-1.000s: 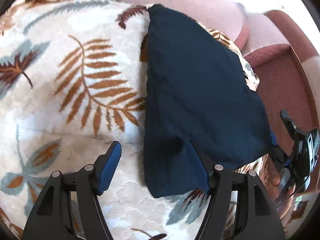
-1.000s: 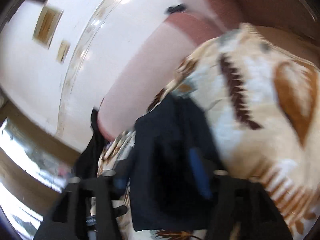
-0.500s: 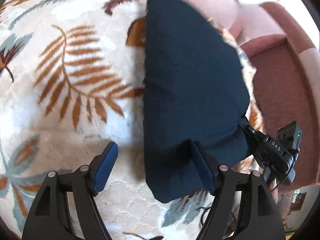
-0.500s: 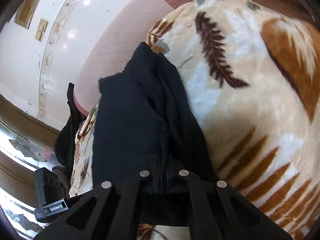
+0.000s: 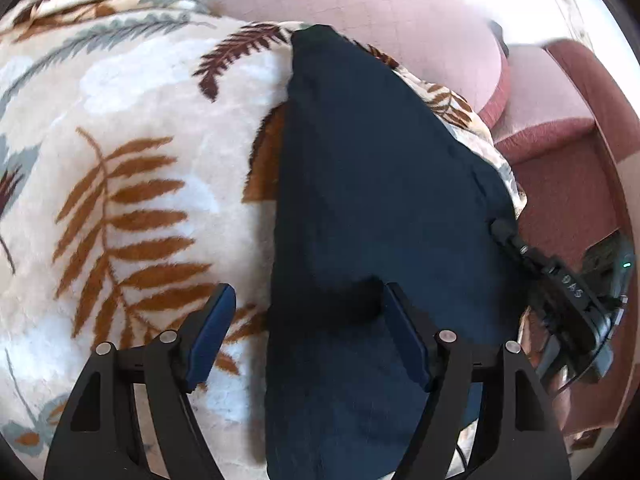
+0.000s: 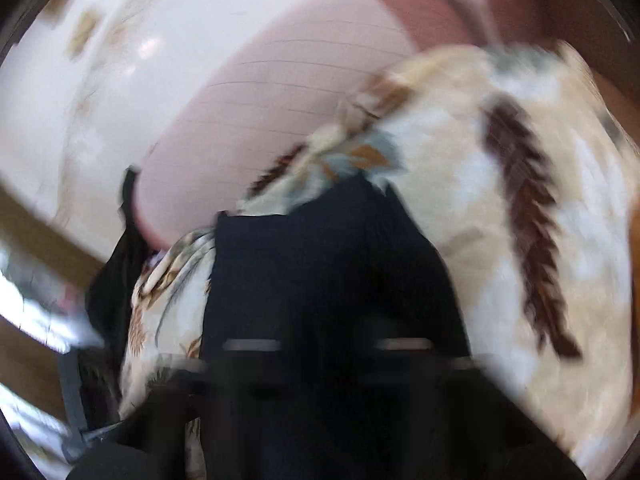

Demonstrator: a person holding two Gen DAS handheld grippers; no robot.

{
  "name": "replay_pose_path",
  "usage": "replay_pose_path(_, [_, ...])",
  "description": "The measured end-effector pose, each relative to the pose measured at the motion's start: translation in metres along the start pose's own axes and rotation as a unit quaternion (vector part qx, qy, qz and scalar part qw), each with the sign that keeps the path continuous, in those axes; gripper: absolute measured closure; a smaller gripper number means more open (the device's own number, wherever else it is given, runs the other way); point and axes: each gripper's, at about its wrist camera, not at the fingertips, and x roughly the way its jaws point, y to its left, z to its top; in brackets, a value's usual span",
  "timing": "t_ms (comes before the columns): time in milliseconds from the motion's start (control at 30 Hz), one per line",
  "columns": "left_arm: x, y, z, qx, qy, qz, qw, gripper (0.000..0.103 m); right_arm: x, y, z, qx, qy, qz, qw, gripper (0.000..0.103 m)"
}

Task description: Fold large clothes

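A dark navy garment (image 5: 372, 200) lies folded in a long strip on a leaf-patterned blanket (image 5: 132, 128). My left gripper (image 5: 308, 296) hangs open over the garment's near left edge: the left finger is above the blanket, the right finger above the cloth, and neither pad presses on it. My right gripper (image 5: 502, 229) reaches in from the right, its tip at the garment's right edge. The right wrist view is blurred. There the right gripper (image 6: 328, 344) has its jaws together on the navy garment (image 6: 320, 264), and the fingertips are lost in the dark cloth.
The blanket covers a pink sofa whose backrest (image 5: 380, 4) rises behind the garment, with a reddish armrest (image 5: 580, 92) to the right. Another dark cloth (image 6: 116, 288) hangs off the sofa's end at the left of the right wrist view. Bare blanket stretches left of the garment.
The right gripper closed on the garment's edge and came in against its right side. The left gripper slid a little across the blanket and stayed open.
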Motion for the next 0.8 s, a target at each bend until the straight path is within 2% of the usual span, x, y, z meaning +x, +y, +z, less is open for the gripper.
replay_pose_path(67, [0.005, -0.003, -0.002, 0.014, -0.005, 0.011, 0.9998, 0.028, 0.002, -0.013, -0.007, 0.009, -0.009, -0.006, 1.0, 0.1])
replay_pose_path(167, [0.015, 0.0, -0.002, 0.011, 0.005, 0.01, 0.9999, 0.028, 0.034, -0.049, -0.021, 0.061, 0.039, -0.031, 0.997, 0.099])
replay_pose_path(267, [0.014, 0.001, -0.004, 0.009, 0.003, 0.018, 0.9998, 0.028, 0.028, -0.05, -0.024, 0.078, 0.029, -0.017, 0.996, 0.097])
replay_pose_path(300, [0.013, 0.0, -0.004, 0.011, 0.001, 0.024, 0.9997, 0.028, 0.024, -0.048, -0.024, 0.079, 0.027, -0.013, 0.996, 0.094])
replay_pose_path(333, [0.012, 0.0, -0.004, 0.012, 0.001, 0.028, 0.9995, 0.028, 0.018, -0.045, -0.024, 0.08, 0.024, -0.008, 0.996, 0.087])
replay_pose_path(400, [0.009, 0.0, -0.006, 0.012, 0.001, 0.029, 0.9995, 0.028, -0.001, -0.038, -0.025, 0.084, 0.012, 0.007, 0.996, 0.084])
replay_pose_path(467, [0.004, -0.001, -0.008, 0.013, -0.002, 0.034, 0.9993, 0.028, -0.024, -0.028, -0.033, 0.064, -0.007, 0.03, 0.997, 0.08])
replay_pose_path(533, [-0.001, -0.002, -0.013, 0.015, -0.002, 0.036, 0.9992, 0.028, -0.041, -0.022, -0.043, 0.045, -0.028, 0.04, 0.998, 0.067])
replay_pose_path(567, [-0.004, -0.002, -0.018, 0.016, -0.002, 0.034, 0.9993, 0.028, -0.047, -0.02, -0.052, 0.034, -0.034, 0.04, 0.998, 0.066])
replay_pose_path(633, [-0.006, 0.003, -0.032, 0.008, -0.004, 0.029, 0.9995, 0.027, -0.039, -0.021, -0.066, 0.006, -0.006, -0.002, 1.0, 0.066])
replay_pose_path(667, [-0.001, 0.006, -0.04, 0.005, 0.008, 0.027, 0.9996, 0.027, -0.026, -0.026, -0.074, -0.003, 0.029, -0.026, 0.999, 0.067])
replay_pose_path(700, [0.002, 0.006, -0.044, 0.007, 0.019, 0.027, 0.9994, 0.027, -0.02, -0.031, -0.077, 0.0, 0.038, -0.026, 0.999, 0.068])
replay_pose_path(733, [0.003, 0.007, -0.048, 0.011, 0.024, 0.028, 0.9993, 0.027, -0.024, -0.035, -0.077, 0.009, 0.028, -0.018, 0.999, 0.067])
replay_pose_path(800, [-0.007, 0.006, -0.051, 0.022, 0.021, 0.019, 0.9994, 0.027, -0.034, -0.033, -0.069, 0.018, 0.018, -0.027, 0.999, 0.066])
